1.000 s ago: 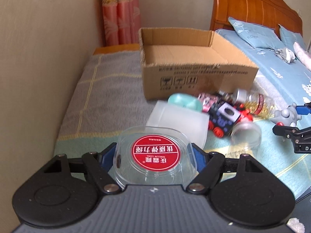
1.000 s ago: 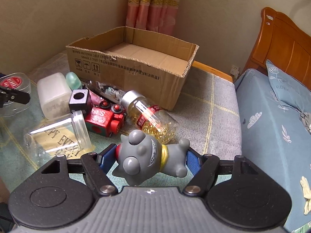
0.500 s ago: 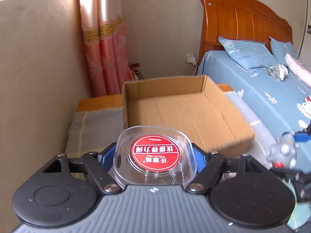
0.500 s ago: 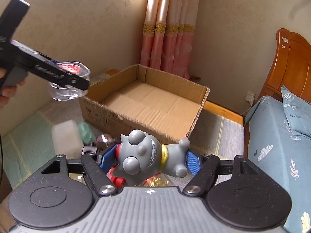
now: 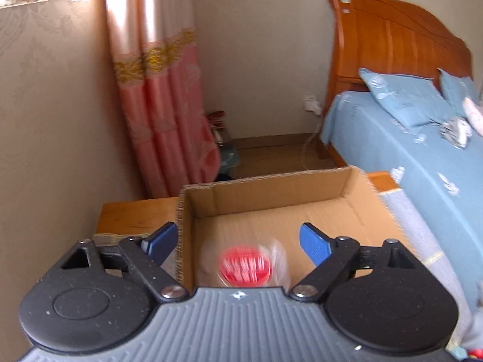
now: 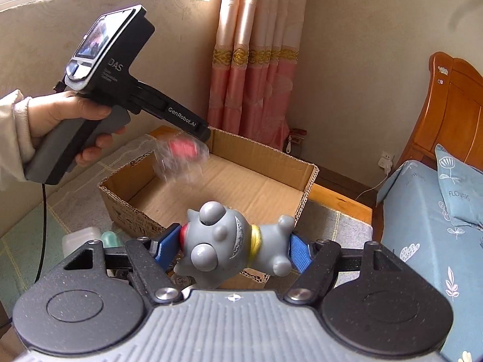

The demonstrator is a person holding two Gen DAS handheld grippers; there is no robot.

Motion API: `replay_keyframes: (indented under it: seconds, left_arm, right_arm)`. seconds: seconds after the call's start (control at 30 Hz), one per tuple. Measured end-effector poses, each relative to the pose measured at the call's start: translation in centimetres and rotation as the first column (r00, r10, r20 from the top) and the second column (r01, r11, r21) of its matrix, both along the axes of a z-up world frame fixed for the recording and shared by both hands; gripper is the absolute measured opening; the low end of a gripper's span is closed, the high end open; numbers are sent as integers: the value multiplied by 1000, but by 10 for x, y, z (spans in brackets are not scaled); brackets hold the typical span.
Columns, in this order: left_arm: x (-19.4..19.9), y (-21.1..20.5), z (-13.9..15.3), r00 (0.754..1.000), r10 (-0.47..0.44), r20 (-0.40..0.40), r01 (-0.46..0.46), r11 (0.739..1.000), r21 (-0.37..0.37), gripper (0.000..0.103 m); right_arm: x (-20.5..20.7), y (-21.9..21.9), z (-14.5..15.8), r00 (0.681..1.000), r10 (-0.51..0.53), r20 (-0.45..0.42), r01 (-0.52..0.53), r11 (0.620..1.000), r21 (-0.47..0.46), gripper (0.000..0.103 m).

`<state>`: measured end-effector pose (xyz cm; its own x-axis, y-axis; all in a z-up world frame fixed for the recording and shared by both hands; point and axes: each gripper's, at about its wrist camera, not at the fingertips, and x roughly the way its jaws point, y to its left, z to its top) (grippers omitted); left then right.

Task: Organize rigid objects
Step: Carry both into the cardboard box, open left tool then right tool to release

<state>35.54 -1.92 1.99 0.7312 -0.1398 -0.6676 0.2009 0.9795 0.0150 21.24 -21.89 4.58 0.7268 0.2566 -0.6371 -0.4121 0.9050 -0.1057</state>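
The left gripper [image 5: 238, 238] has just been opening its jaws, and the clear container with the red label [image 6: 181, 157] is loose in the air below them, blurred, over the near-left part of the cardboard box [image 6: 305, 178]; its label faces roughly up. Dropped so close to the wall, it could bounce, tip over or clip the rim. The right gripper [image 6: 231, 249] clamps the grey toy figure [image 6: 229, 241] short of the box, long axis lying across the jaws, head to the left; the rounded body could twist or slip.
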Motion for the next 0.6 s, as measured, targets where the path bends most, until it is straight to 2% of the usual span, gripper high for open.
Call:
replay_keyframes:
  seconds: [0.13,0.33,0.6]
  left_arm:
    - [-7,6,-3,1000,-13,-21,13,1000,-14,88]
    - [-28,5,6,999,-34,-26,35,999,39,89]
    - [-80,5,22,998,-52,47,47,994,102,96]
  right_arm:
    - [4,1,-3,1000,4,-13,-4,1000,-12,78]
    - [27,6,-6,999,15,-48,-16,1000,-10,78]
    - [78,12,1,996,11,-89,-9,1000,16,78]
